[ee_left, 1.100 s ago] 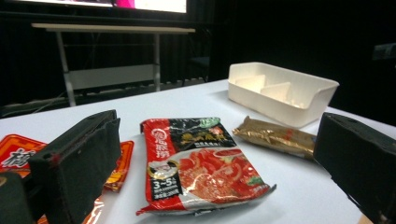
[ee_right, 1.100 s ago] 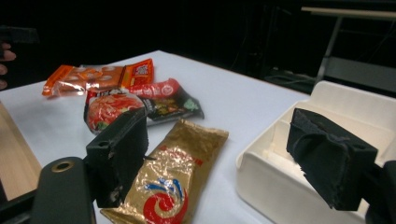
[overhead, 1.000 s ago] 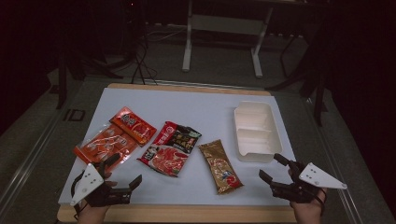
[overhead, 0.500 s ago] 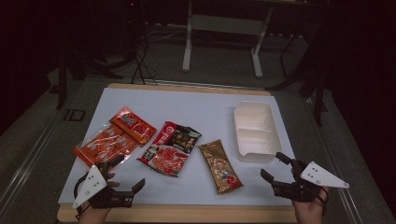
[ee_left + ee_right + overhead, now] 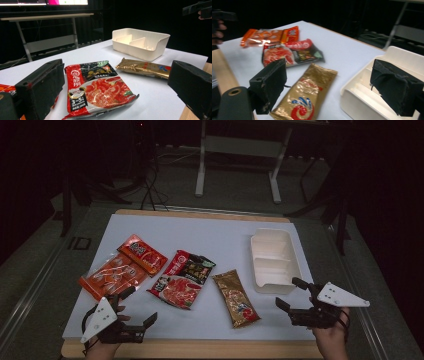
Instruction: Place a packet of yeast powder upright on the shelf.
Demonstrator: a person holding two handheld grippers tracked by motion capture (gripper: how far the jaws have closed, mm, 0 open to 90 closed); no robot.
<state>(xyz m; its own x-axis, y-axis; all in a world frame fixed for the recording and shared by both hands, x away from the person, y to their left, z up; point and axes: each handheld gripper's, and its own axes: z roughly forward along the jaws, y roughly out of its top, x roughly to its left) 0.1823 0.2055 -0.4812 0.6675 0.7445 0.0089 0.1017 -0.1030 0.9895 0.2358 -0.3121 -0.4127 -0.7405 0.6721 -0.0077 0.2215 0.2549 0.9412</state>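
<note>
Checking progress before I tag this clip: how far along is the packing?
Done: nothing; the white tray holds no packets. In hand: nothing; the left gripper and right gripper are open, the right's jaws having just opened wider, facing the gold packet. Left: gold packet, red noodle packet and two orange packets all lie on the table.

The red and black noodle packet [image 5: 98,87] carries the legible print. In the left gripper view, a white panel at its lower left corner reads "3~5", with smaller print beneath too fine to read. Above that sits a white round logo holding red Chinese characters, and a line of gold Chinese characters crosses the black upper band; neither can be read with certainty. The gold packet [image 5: 145,68] shows a red and blue emblem, its lettering illegible.
</note>
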